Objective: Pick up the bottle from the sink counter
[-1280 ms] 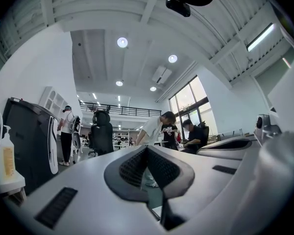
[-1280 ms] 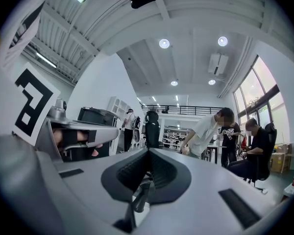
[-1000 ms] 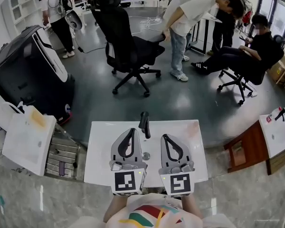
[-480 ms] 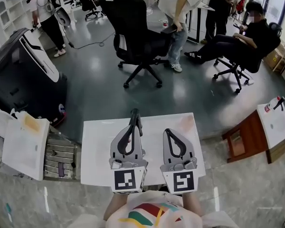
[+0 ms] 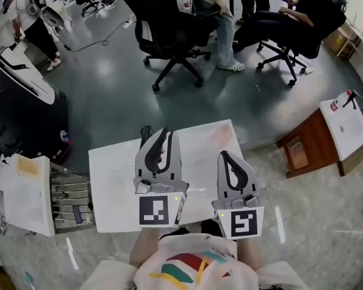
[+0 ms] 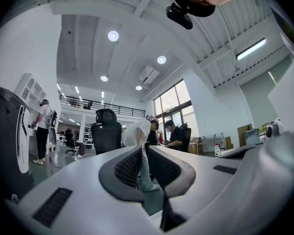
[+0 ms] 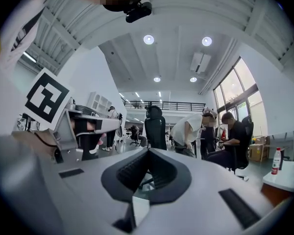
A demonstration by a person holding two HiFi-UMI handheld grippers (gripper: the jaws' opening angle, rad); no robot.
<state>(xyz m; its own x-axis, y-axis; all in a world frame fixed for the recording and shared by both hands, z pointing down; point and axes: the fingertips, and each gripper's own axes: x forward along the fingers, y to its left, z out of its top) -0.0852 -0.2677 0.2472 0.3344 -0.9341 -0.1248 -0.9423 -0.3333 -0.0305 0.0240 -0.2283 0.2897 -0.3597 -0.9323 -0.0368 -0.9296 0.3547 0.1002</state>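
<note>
A small white bottle with a red cap [image 5: 334, 106] stands on a white top [image 5: 351, 128] at the far right of the head view, next to a black-headed sprayer [image 5: 351, 96]. The same bottle shows in the right gripper view [image 7: 275, 161] and, small, in the left gripper view [image 6: 217, 150]. Both grippers hang over the white sink counter [image 5: 112, 183], far from the bottle. My left gripper [image 5: 162, 133] is shut and empty, and its tips cover part of the dark faucet [image 5: 146, 135]. My right gripper [image 5: 225, 156] is shut with nothing in it.
A brown cabinet [image 5: 301, 147] stands between the sink counter and the bottle's top. A metal rack [image 5: 72, 198] and a white box [image 5: 24, 192] lie to the left. A black office chair [image 5: 169, 35], several people and a black machine [image 5: 18, 101] stand on the floor beyond.
The view has swung, so the counter sits lower left. My left gripper has moved forward over the faucet, and my right gripper has drifted right and apart from it. Both stayed shut.
</note>
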